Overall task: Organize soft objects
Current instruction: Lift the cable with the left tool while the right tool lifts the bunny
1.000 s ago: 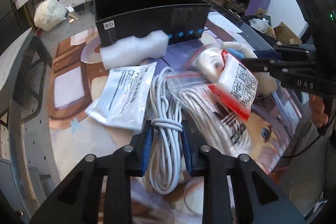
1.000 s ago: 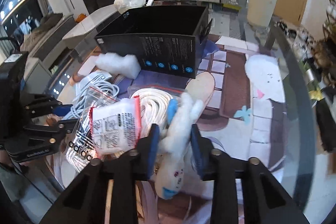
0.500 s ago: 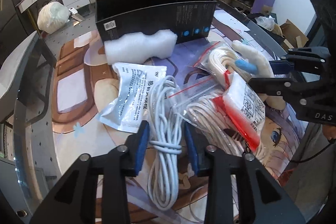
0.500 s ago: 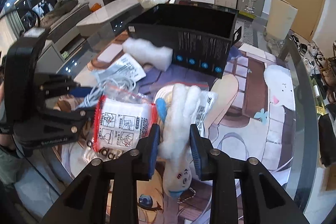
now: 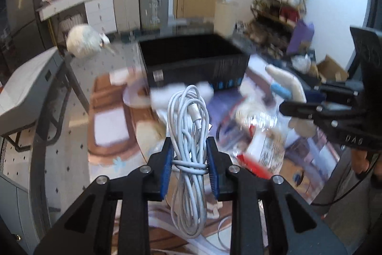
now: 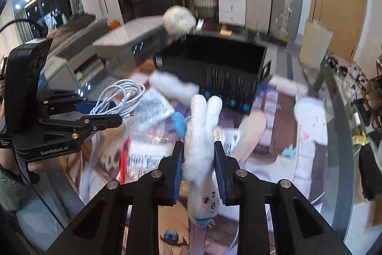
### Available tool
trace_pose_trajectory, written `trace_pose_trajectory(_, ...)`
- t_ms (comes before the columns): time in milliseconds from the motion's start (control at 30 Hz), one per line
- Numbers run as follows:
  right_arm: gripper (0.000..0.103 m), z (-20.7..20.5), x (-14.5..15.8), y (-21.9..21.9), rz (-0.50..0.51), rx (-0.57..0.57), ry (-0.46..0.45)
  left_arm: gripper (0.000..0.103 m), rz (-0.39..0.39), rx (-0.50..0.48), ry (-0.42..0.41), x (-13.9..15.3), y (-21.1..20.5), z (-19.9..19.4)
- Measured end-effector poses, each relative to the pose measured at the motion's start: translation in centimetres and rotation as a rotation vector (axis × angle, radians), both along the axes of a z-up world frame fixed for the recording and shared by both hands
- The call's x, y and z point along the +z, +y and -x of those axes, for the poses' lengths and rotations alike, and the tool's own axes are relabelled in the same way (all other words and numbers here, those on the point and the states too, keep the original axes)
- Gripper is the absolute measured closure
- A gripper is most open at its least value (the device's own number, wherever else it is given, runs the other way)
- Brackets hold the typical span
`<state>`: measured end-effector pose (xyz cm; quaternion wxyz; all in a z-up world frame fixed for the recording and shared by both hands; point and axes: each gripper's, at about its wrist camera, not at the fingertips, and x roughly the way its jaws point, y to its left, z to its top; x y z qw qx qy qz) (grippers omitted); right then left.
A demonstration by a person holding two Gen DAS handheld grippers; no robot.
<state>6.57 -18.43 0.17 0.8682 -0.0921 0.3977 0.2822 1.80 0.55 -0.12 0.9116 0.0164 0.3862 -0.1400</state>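
The left claw (image 5: 188, 164) pinches a white cable (image 5: 188, 135) bundle at its tied middle. The blue pads (image 5: 167, 169) press on both sides, and the cable hangs in the air above the table (image 5: 78, 135). The right claw (image 6: 198, 165) pinches a white plush toy (image 6: 203, 135) around its body. Its jaws have just been closing a little on the soft toy. The toy's two long ears point up, and its head hangs down below the pads. It is off the table too. Under both claws lie clear bags (image 6: 143, 154) with red edges, though they look blurry. Farther back stands an open black box (image 6: 214, 66). A white foam block (image 6: 172, 85) lies just in front of the box.
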Motion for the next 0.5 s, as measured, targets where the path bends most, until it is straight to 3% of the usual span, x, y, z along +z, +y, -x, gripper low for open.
trace_pose_trajectory(500,0.079,4.8,4.8,0.3,-0.149,-0.044,-0.401,0.078,0.002,0.034,-0.409,5.0,0.5,4.0)
